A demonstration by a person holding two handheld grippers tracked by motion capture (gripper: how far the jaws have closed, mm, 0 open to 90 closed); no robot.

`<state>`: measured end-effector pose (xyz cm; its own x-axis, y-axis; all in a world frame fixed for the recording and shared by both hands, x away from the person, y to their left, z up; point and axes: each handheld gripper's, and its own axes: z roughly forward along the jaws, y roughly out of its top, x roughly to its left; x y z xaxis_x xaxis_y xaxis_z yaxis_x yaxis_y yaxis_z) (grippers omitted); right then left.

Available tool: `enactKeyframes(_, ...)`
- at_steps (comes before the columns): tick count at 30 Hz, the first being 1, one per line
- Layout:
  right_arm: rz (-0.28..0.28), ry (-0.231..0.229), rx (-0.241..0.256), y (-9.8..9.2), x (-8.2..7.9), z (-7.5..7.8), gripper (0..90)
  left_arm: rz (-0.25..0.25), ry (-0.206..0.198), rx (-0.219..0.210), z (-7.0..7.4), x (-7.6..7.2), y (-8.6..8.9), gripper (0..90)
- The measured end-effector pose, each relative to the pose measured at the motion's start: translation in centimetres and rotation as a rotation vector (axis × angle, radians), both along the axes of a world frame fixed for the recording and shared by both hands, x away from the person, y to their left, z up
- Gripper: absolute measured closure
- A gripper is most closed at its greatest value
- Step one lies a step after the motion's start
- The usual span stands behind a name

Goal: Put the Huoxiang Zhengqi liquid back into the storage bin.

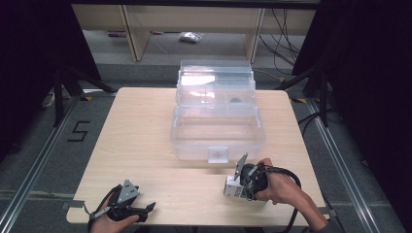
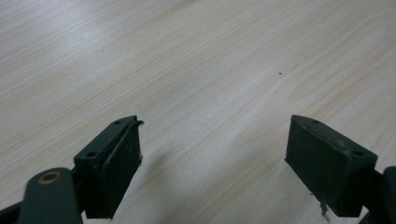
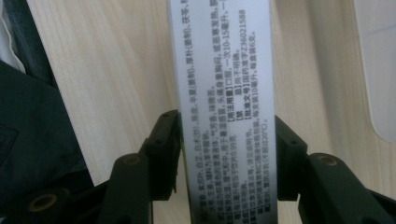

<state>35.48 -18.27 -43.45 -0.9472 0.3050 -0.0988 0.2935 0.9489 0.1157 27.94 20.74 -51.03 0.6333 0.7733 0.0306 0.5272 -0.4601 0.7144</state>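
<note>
A small white medicine box [image 1: 231, 187] printed with dark text stands near the table's front right. My right gripper [image 1: 241, 184] is shut on it. In the right gripper view the white box [image 3: 219, 70] runs up between the jaws of the right gripper [image 3: 227, 126], which press on its two sides. My left gripper [image 1: 148, 208] lies at the front left edge of the table. Seen from its own camera, the left gripper [image 2: 212, 140] is open over bare wood with nothing between its pads.
A clear plastic storage box [image 1: 218, 148] sits mid-table with its lid [image 1: 216, 77] raised behind it and a small dark item [image 1: 236, 100] in its upper tray. The wooden table [image 1: 141, 141] is bare on the left. Dark fabric [image 3: 28, 140] lies beside the right gripper.
</note>
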Motion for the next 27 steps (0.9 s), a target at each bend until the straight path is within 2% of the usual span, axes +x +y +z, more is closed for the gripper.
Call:
enactKeyframes(1, 0.042, 0.002, 0.001, -0.1, 0.3, -0.1, 55.8, -0.007, 0.005, 0.005, 0.1, 0.0, 0.0, 17.5)
enactKeyframes(2, 0.042, 0.002, 0.001, -0.1, 0.3, -0.1, 55.8, -0.007, 0.005, 0.005, 0.1, 0.0, 0.0, 17.5)
enactKeyframes(3, 0.012, 0.007, -0.006, 0.0, 0.1, -0.1, 57.5, 0.001, 0.002, -0.012, 0.0, -0.1, -0.1, 17.5)
enactKeyframes(4, 0.040, 0.014, -0.012, 0.1, 0.2, -0.2, 58.7, 0.011, -0.003, -0.013, -0.1, 0.0, -0.1, 17.5)
enactKeyframes(5, 0.046, 0.016, -0.005, 0.0, 0.3, -0.3, 59.3, -0.007, -0.001, 0.015, 0.0, 0.0, 0.1, 17.5)
enactKeyframes(7, 0.054, 0.025, -0.016, 0.1, 0.2, -0.2, 62.3, 0.011, -0.004, -0.022, -0.1, -0.1, -0.1, 17.5)
enactKeyframes(8, 0.054, 0.025, -0.016, 0.1, 0.2, -0.2, 62.3, 0.011, -0.004, -0.022, -0.1, -0.1, -0.1, 17.5)
enactKeyframes(9, 0.081, 0.030, -0.015, 0.1, 0.4, -0.1, 63.2, 0.011, -0.002, -0.020, -0.1, -0.1, -0.2, 17.5)
enactKeyframes(11, 0.052, 0.044, -0.024, 0.1, 0.3, 0.0, 64.0, 0.008, 0.000, -0.019, -0.1, -0.1, -0.2, 17.5)
enactKeyframes(12, 0.058, 0.046, -0.029, 0.1, 0.4, 0.1, 64.1, -0.006, 0.004, 0.007, 0.0, 0.0, 0.0, 17.5)
enactKeyframes(13, 0.090, 0.037, -0.027, 0.0, 0.6, 0.0, 64.2, 0.011, -0.004, -0.013, -0.1, 0.0, -0.1, 17.5)
enactKeyframes(14, 0.076, 0.038, -0.027, 0.0, 0.6, 0.0, 64.3, 0.012, -0.002, -0.020, -0.1, -0.1, -0.2, 17.5)
enactKeyframes(16, 0.074, 0.040, -0.034, 0.1, 0.5, 0.1, 64.3, 0.007, 0.000, 0.000, 0.0, 0.0, 0.0, 17.5)
enactKeyframes(18, 0.068, 0.039, -0.040, 0.1, 0.5, 0.4, 64.4, 0.005, 0.002, -0.014, -0.1, -0.1, -0.1, 17.5)
enactKeyframes(19, 0.090, 0.030, -0.037, 0.1, 0.7, 0.4, 64.4, 0.008, 0.000, -0.019, -0.1, -0.1, -0.2, 17.5)
enactKeyframes(20, 0.087, 0.026, -0.040, 0.1, 0.6, 0.6, 64.4, 0.006, 0.003, -0.018, -0.1, -0.1, -0.1, 17.5)
enactKeyframes(21, 0.121, 0.026, -0.041, 0.2, 0.8, 0.9, 64.4, 0.008, 0.001, -0.018, -0.1, -0.1, -0.1, 17.5)
enactKeyframes(22, 0.077, 0.034, -0.043, 0.3, 0.6, 1.1, 64.4, -0.003, 0.004, 0.007, 0.0, 0.0, 0.0, 17.5)
enactKeyframes(23, 0.103, 0.024, -0.029, 0.3, 0.9, 1.5, 64.4, 0.012, -0.005, -0.017, -0.1, 0.0, -0.1, 17.5)
enactKeyframes(27, 0.115, 0.023, -0.031, 0.4, 1.1, 2.1, 64.4, 0.012, -0.005, -0.016, -0.1, 0.0, -0.1, 17.5)
